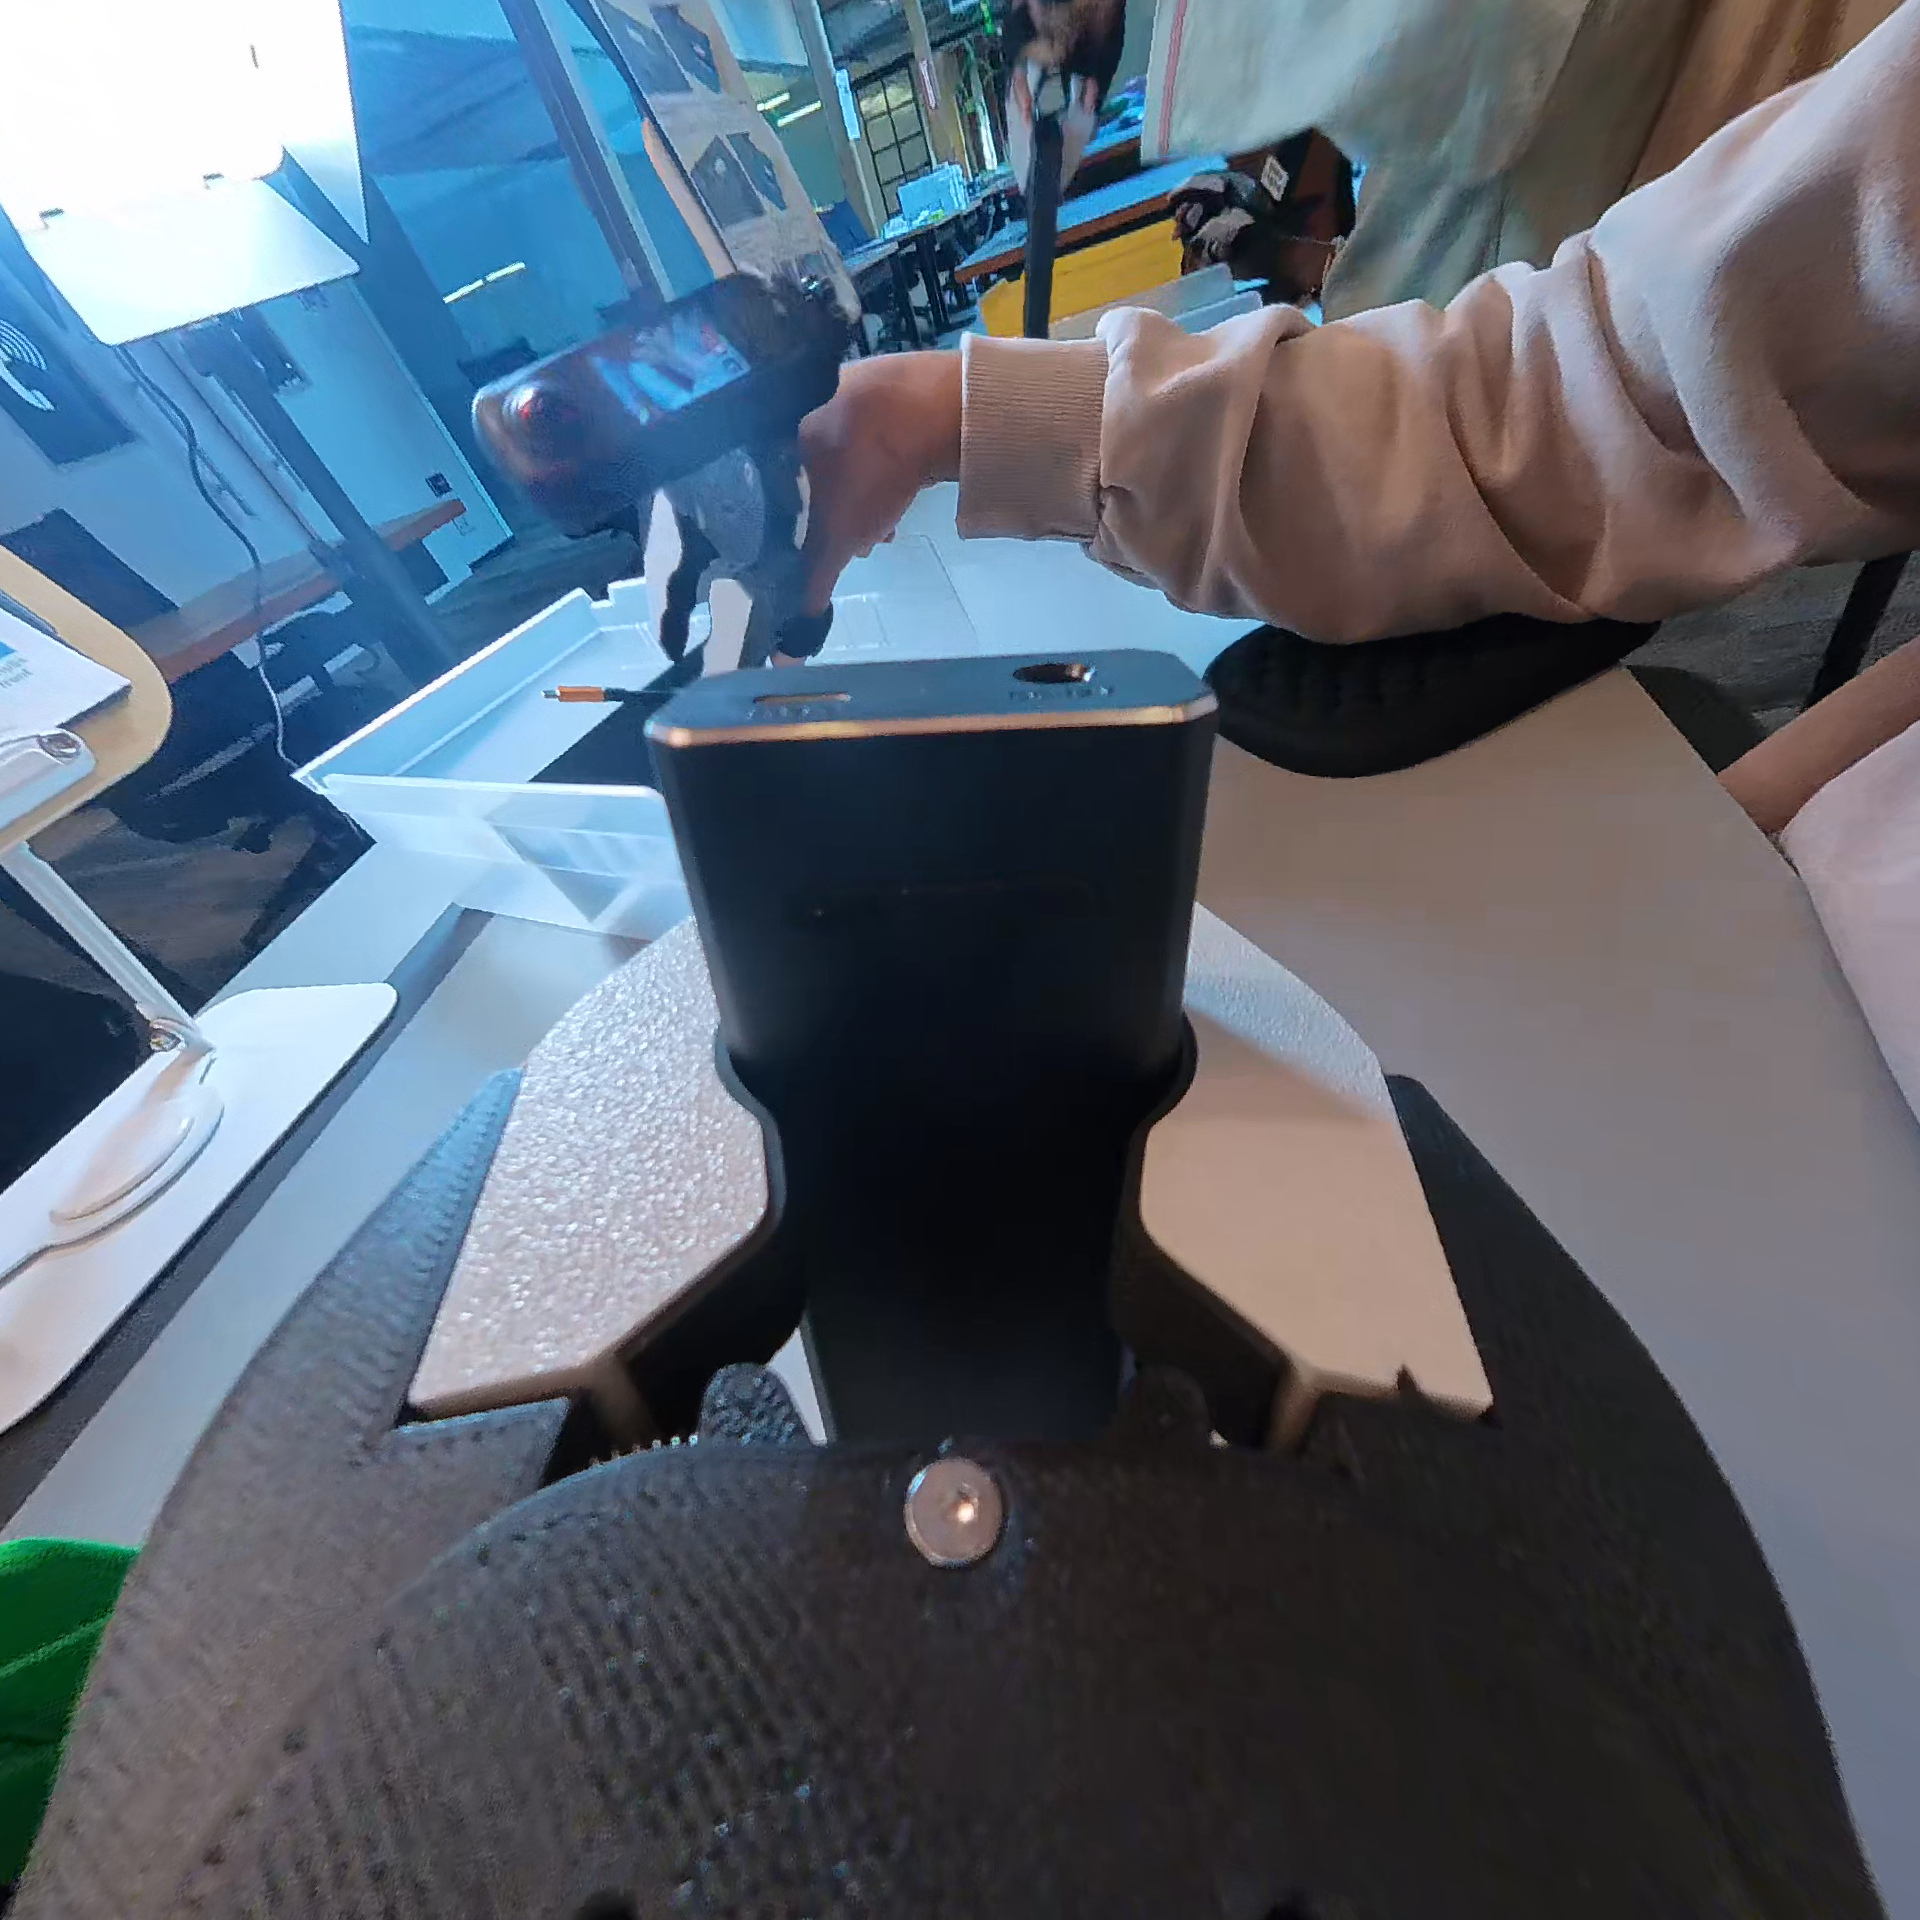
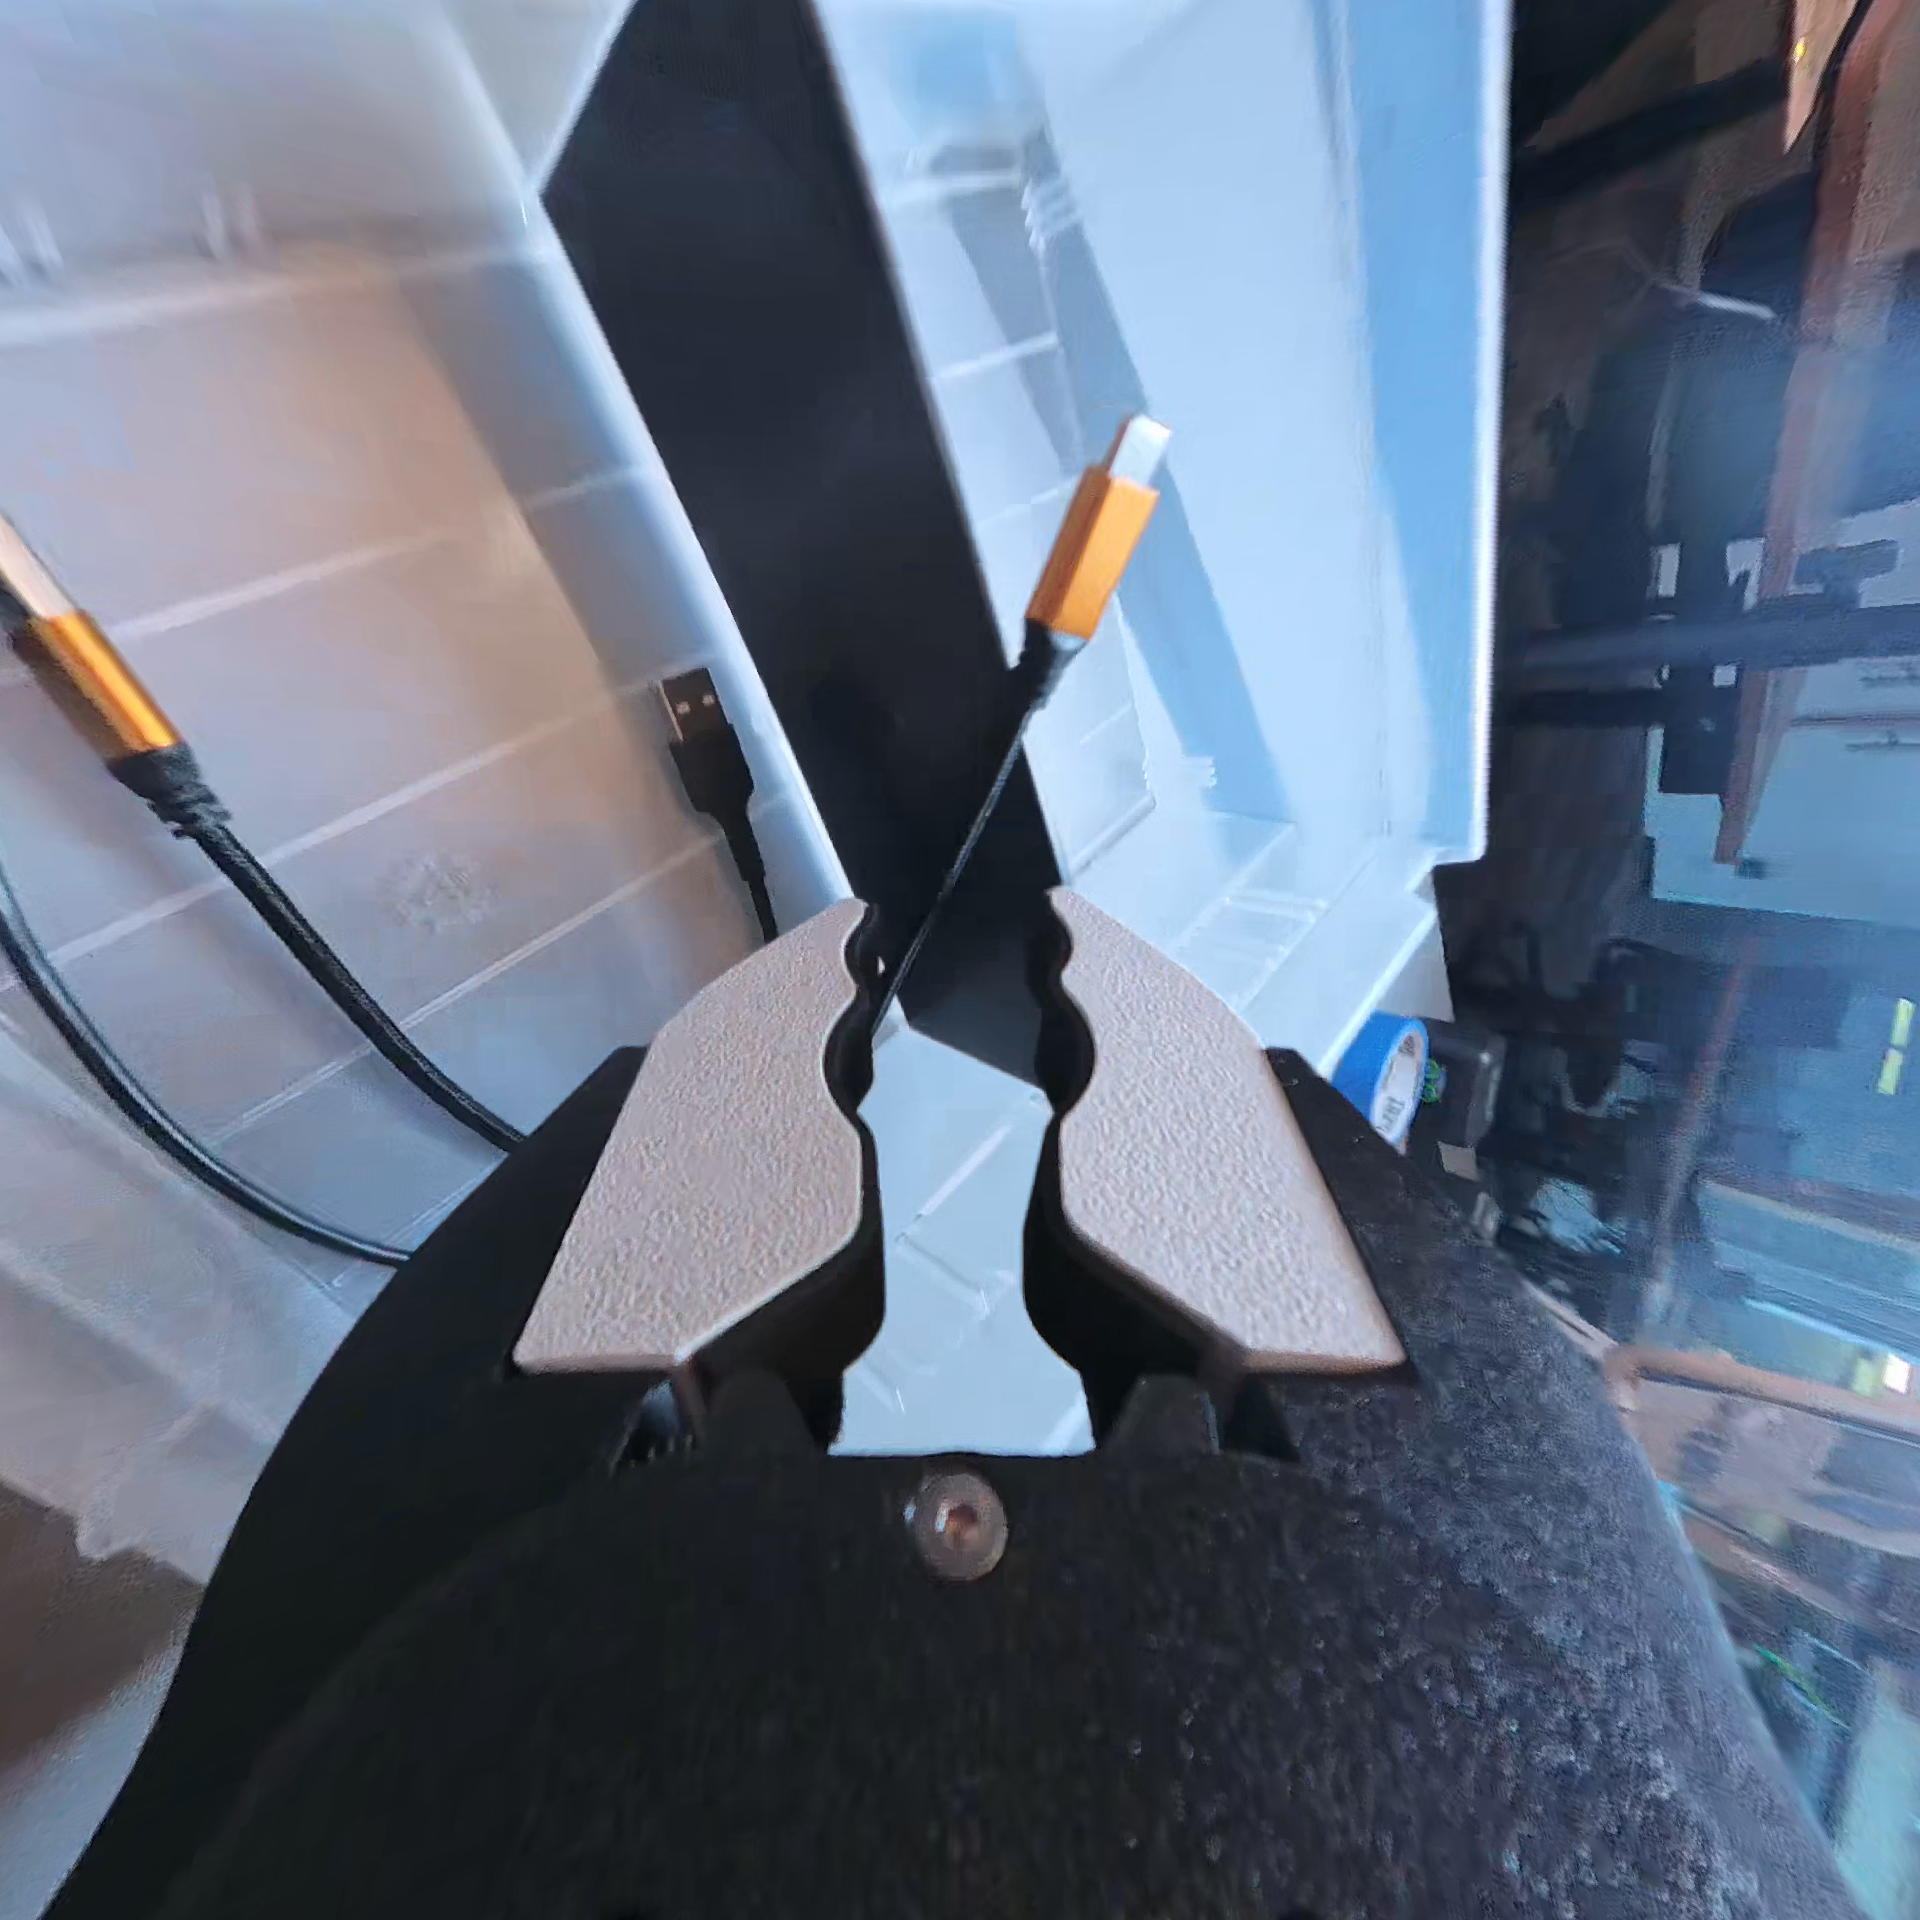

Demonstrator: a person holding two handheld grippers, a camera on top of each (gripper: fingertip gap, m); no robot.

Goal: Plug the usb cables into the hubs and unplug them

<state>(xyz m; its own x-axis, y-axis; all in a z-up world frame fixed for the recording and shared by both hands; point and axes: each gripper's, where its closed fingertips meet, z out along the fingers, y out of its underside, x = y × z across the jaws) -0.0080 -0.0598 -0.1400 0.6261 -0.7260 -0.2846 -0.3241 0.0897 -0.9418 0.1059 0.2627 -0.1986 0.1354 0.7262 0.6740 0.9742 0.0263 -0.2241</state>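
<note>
My left gripper [image 1: 956,1049] is shut on a black hub [image 1: 935,883] and holds it upright, its port end [image 1: 925,701] facing away. Beyond it, a hand holds my right gripper [image 1: 727,623] over a white tray [image 1: 468,800], next to an orange plug [image 1: 582,694]. In the right wrist view my right gripper [image 2: 956,925] is open. A thin black cable [image 2: 966,831] runs through the gap against the left finger [image 2: 727,1122], unpinched. Its orange USB plug [image 2: 1091,551] points up and away.
A second orange plug [image 2: 94,675] and a black USB plug [image 2: 707,738] lie in the white tray [image 2: 312,520]. Another white tray [image 2: 1299,416] lies right of it. A blue tape roll [image 2: 1382,1070] sits nearby. A white lamp base [image 1: 156,1143] stands left; a sleeved arm [image 1: 1455,416] crosses the right. Tip to tip, the grippers are about 35 cm apart.
</note>
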